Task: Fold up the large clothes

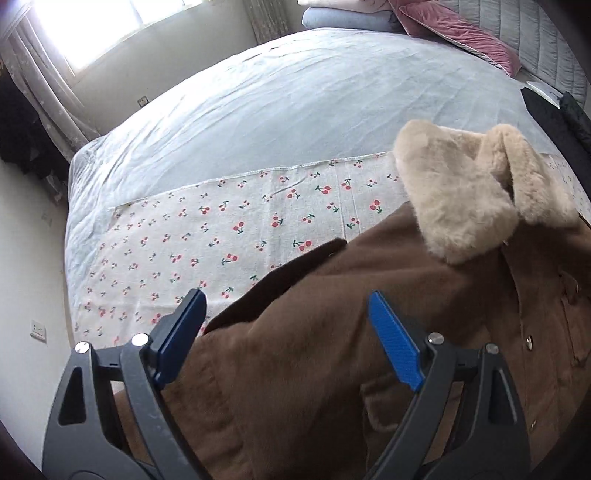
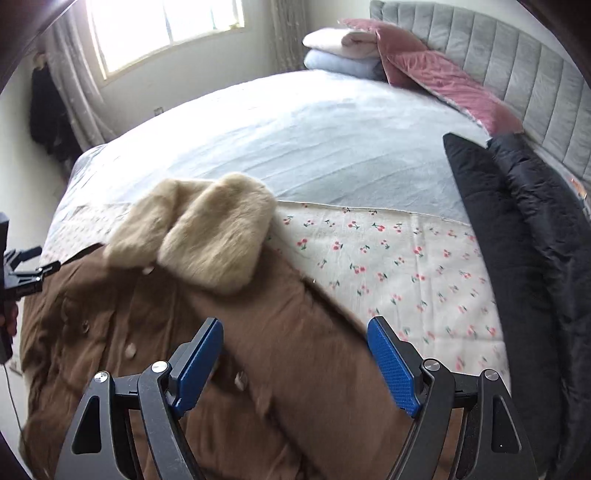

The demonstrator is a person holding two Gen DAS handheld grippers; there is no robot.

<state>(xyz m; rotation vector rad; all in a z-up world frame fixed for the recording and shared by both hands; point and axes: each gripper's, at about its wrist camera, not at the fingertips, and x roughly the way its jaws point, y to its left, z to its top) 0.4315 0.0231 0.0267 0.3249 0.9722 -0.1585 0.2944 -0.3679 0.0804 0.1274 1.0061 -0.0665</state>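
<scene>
A brown coat (image 1: 332, 332) with a cream fur collar (image 1: 461, 192) lies spread on a cherry-print sheet (image 1: 221, 236) across the bed. My left gripper (image 1: 288, 306) hovers open over the coat's left shoulder, nothing between its blue pads. In the right wrist view the same coat (image 2: 184, 332) fills the lower left, its fur collar (image 2: 203, 236) folded over the buttoned front. My right gripper (image 2: 295, 332) stands open above the coat's right sleeve and holds nothing. The left gripper's body (image 2: 11, 277) shows at that view's left edge.
A pale blue bedspread (image 1: 295, 110) covers the far half of the bed. A black padded jacket (image 2: 517, 240) lies along the right side by the grey headboard (image 2: 517, 74). Pink pillows (image 2: 424, 74) and folded blankets (image 2: 340, 51) sit at the head. A window (image 2: 166, 29) is behind.
</scene>
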